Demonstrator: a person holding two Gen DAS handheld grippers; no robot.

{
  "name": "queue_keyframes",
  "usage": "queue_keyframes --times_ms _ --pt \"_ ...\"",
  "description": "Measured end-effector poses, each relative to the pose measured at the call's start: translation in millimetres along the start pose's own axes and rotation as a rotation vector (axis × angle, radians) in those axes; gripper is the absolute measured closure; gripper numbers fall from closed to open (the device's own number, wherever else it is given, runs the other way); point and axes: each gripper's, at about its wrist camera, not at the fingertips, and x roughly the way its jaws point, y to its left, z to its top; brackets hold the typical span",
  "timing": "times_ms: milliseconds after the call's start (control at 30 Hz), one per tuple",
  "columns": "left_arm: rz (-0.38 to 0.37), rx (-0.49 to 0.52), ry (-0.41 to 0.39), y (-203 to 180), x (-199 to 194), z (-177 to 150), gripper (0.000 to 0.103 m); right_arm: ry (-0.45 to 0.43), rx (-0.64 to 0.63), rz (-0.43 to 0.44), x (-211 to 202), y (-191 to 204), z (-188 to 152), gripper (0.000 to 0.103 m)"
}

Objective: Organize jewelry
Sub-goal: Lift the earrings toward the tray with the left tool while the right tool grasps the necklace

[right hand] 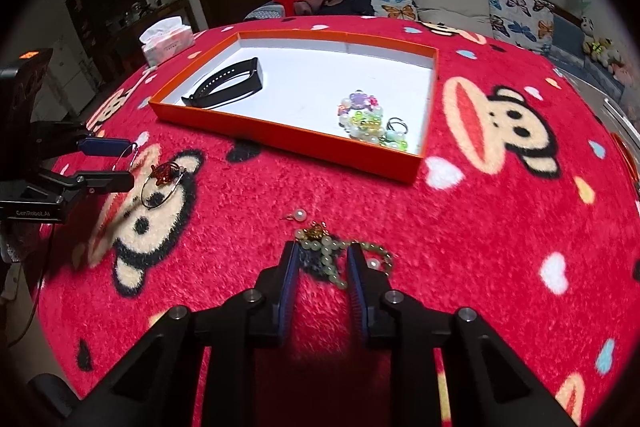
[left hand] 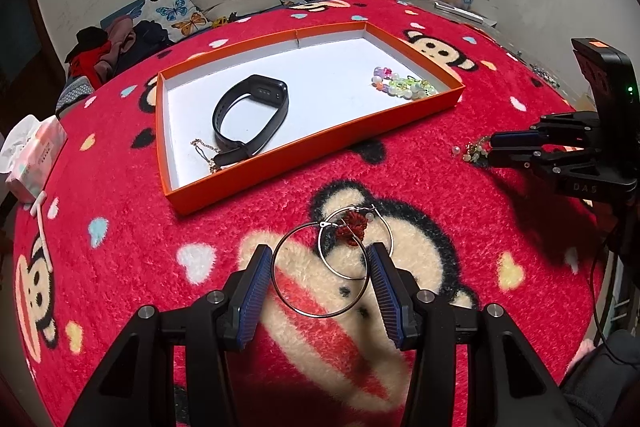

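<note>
**A:** ok so starting at the left gripper [left hand: 318, 259]: jaws about half open, and the two big silver hoop earrings [left hand: 320, 267] sit right in the gap between the blue pads [left hand: 252, 291]. The near hoop looks like it touches or nearly touches both pads, honestly can't tell if it's pinched or just framed. A little red knot charm [left hand: 354, 226] hangs where the hoops meet, just past the fingertips. All of it is over the monkey face on the red fuzzy blanket [left hand: 400, 167].

**B:** and the right one?

**A:** right gripper [right hand: 322, 257] is narrower, jaws not fully together. The pale green bead bracelet [right hand: 328, 257] with a gold charm bunches between the tips, and part of the strand trails out past the right finger. The pads look close on the beads, but I can't say they're actually pressing. A loose pearl earring [right hand: 300, 215] lies just beyond, not touching anything.

**B:** where's the tray relative to all that?

**A:** the orange tray [left hand: 276, 169] is further out on the blanket, beyond both grippers, well apart from the hoops. Inside: a black fitness band [left hand: 252, 115] on the left side with a thin gold chain [left hand: 206, 153] by its near corner, and a pile of pastel beads [left hand: 400, 85] at the right end. In the right wrist view a couple of small dark rings [right hand: 397, 125] sit next to the beads. A tissue pack [left hand: 34, 155] sits off at the blanket's left edge.
</note>
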Motion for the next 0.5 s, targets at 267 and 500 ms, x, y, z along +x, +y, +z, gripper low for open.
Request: queue_keyframes --times_ms 267,500 --pt "-0.002 -0.012 0.007 4.3 3.3 -2.2 0.050 0.012 -0.045 -0.016 5.0 7.6 2.5 0.077" --pt "-0.002 -0.015 0.005 4.7 3.1 -3.4 0.050 0.029 -0.018 -0.021 8.1 1.9 -2.9 0.086"
